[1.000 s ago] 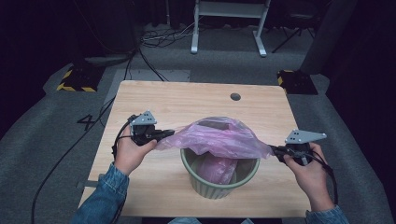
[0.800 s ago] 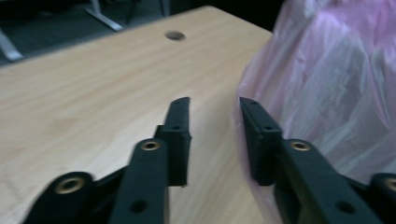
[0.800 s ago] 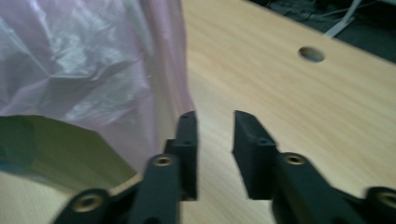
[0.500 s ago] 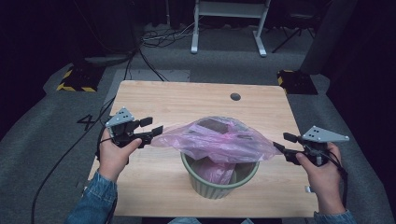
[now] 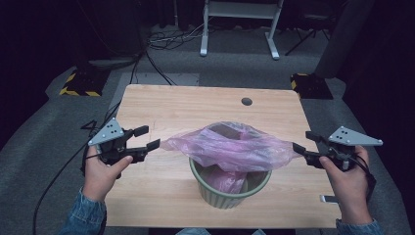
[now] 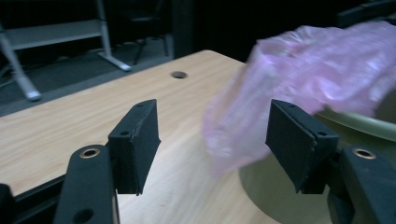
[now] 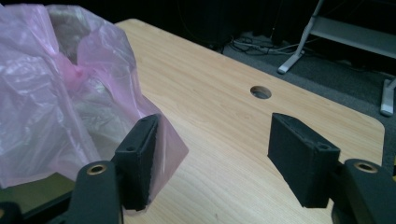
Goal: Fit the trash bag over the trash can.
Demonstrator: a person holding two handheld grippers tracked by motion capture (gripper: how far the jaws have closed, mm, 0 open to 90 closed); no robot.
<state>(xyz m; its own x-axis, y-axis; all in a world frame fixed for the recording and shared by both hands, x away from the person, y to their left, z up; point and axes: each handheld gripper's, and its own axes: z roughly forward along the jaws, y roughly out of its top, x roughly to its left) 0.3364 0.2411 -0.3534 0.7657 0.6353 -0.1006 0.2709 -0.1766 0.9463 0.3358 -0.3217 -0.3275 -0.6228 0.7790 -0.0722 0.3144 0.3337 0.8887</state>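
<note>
Our left hand-held gripper [image 5: 148,137] has just been opening; its jaws stand apart, the pink bag [image 5: 230,147] loose just beyond its tips. The bag drapes over the green bin [image 5: 230,191] on the worktop [image 5: 195,103]. Our right hand-held gripper [image 5: 304,142] has likewise been opening, its jaws apart with the bag's edge beside one pad. We judge the stretch is released; next, regrip the rim and tuck it down.

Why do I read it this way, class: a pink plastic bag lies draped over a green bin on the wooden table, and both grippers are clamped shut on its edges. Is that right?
Not quite. The pink plastic bag does drape over the green bin on the wooden table, but the left gripper and right gripper have just been opening; both gripper views show the jaws spread apart, pressing nothing.
</note>
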